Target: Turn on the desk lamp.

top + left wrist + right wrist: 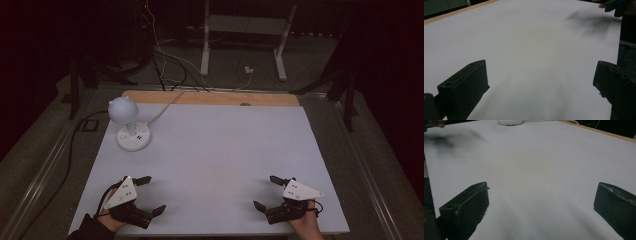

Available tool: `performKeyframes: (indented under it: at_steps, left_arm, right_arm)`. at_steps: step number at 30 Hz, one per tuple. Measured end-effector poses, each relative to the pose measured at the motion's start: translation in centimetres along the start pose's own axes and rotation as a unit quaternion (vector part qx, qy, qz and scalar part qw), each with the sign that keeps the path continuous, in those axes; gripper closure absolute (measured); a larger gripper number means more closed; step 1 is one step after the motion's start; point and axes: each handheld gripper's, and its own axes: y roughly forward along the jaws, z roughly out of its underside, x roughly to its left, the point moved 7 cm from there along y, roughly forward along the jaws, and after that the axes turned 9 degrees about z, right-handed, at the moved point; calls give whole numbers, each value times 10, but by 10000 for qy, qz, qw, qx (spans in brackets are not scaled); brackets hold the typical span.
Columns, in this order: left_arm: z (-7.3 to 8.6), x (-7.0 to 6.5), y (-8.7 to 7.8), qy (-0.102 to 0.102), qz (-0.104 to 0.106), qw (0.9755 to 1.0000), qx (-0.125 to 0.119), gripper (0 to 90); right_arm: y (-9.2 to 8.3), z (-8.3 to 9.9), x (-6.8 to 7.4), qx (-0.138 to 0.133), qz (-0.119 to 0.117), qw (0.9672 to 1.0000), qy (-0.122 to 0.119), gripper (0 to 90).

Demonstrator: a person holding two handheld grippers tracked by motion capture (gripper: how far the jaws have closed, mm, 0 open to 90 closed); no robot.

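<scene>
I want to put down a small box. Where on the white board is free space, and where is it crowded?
The white board is bare from the lamp at its far left corner across to the right edge, and down to the two grippers. Crowded: the far left corner around the lamp, and the near edge at the left gripper and right gripper, both with jaws open.

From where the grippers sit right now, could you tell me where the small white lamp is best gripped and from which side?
Probably the short neck between the round head and the flat disc base of the lamp. The base looks too wide and low, the head rounded and slippery. Come in with the left gripper, open and on that side, from the front, away from the cord trailing back.
</scene>
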Motion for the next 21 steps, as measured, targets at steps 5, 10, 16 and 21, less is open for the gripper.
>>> performKeyframes:
  at_steps: [5, 10, 16, 21]
  left_arm:
    - [1, 0, 1, -1, -5, 10000, 39, 4]
    - [1, -1, 2, 12, 25, 10000, 81, 4]
    - [1, -3, 2, 40, 90, 9999, 71, 4]
    - [0, -6, 3, 73, 156, 9998, 117, 4]
  right_arm:
    - [1, 1, 1, 58, 28, 10000, -61, 0]
    - [1, 0, -1, 53, 100, 9999, -72, 0]
    - [1, -1, -1, 17, 105, 9999, -34, 0]
    - [0, -2, 0, -23, 102, 9999, -19, 0]
